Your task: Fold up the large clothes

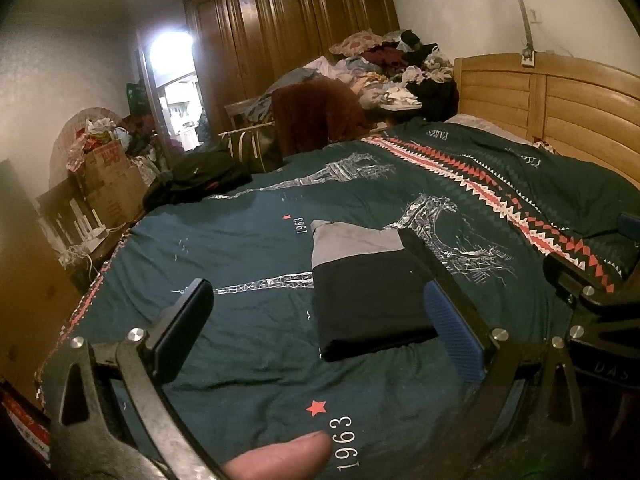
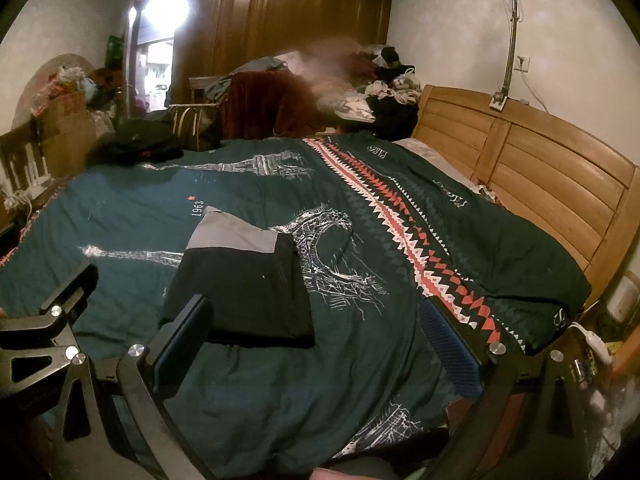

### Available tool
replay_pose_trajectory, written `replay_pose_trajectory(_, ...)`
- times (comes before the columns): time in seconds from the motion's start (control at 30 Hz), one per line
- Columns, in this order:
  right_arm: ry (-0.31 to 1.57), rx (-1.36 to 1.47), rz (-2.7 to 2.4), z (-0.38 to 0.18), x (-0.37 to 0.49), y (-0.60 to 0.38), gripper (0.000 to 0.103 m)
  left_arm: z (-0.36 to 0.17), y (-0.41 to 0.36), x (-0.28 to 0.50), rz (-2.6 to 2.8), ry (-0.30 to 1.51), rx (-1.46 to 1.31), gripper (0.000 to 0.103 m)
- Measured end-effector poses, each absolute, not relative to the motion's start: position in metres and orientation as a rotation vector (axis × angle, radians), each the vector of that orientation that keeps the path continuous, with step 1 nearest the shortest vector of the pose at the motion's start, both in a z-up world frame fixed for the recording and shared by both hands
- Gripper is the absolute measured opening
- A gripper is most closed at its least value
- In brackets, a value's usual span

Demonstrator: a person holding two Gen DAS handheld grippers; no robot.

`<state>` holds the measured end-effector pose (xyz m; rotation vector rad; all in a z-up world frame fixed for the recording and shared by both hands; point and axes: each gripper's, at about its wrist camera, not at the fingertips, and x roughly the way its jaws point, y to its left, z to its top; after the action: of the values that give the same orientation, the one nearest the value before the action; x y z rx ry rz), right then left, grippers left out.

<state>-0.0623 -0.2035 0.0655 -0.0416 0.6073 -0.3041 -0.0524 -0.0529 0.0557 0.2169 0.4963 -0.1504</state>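
A black and grey garment (image 1: 370,292) lies folded into a neat rectangle on the dark green bedspread (image 1: 248,344). It also shows in the right wrist view (image 2: 244,280). My left gripper (image 1: 320,312) is open and empty, held above the bed just in front of the garment, its fingers either side of it. My right gripper (image 2: 316,332) is open and empty, a little to the right of the garment; it also shows at the right edge of the left wrist view (image 1: 592,280).
A wooden headboard (image 2: 540,184) runs along the right. A big heap of clothes (image 1: 392,68) and a brown wardrobe (image 1: 296,32) stand behind the bed. A dark bundle (image 1: 200,176) lies at the bed's far left corner. Boxes (image 1: 108,184) clutter the left wall.
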Motion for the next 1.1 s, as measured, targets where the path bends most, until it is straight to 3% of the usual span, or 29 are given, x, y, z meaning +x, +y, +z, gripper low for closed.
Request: replay_pose_trajectory(1.1, 0.614, -0.035, -0.303, 0.063, -0.062, -0.205, 0.103, 0.043, -0.050, -0.054, -0.150, 0.511, 0.220, 0.103)
